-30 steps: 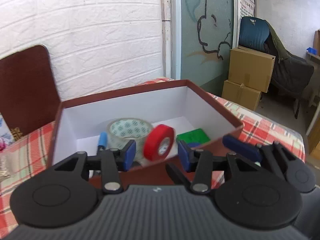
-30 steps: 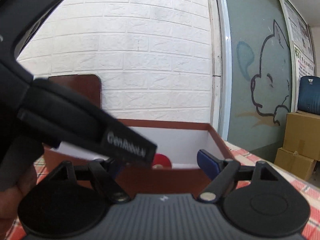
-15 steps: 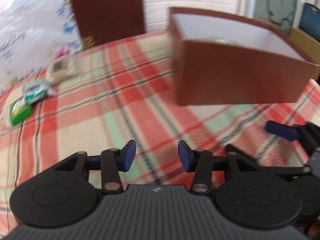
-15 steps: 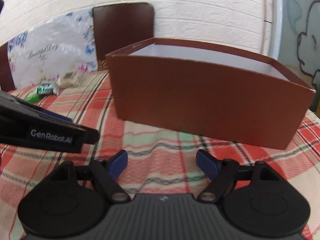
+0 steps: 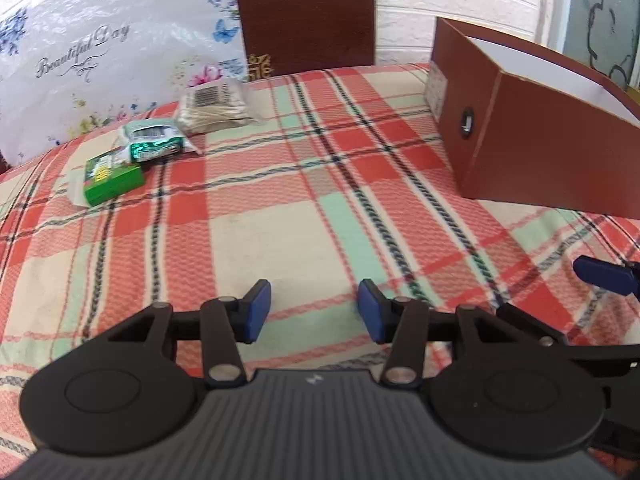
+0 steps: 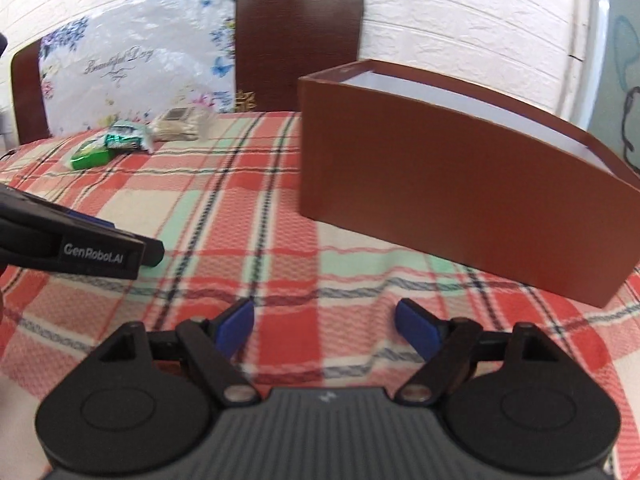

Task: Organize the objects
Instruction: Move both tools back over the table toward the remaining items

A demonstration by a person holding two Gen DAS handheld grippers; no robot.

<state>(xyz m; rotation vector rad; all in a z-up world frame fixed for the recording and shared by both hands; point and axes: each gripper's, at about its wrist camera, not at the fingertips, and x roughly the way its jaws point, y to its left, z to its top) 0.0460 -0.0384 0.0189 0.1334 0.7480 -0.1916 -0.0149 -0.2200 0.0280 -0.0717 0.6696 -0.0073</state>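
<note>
Green box (image 5: 114, 176) far left of opening, empty left hand-held gripper (image 5: 314, 310)

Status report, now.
Left gripper and right gripper both empty, jaws opening. Three packets loose on the cloth, outside the brown box. Nothing blocking.

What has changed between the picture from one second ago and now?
Both hand-held grippers pulled back from over the brown box to above the plaid cloth. Left hand-held gripper now faces the packets on the far left; its jaws are opening, empty. Right hand-held gripper is opening too, empty. Nothing was picked up; the box did not move.
</note>
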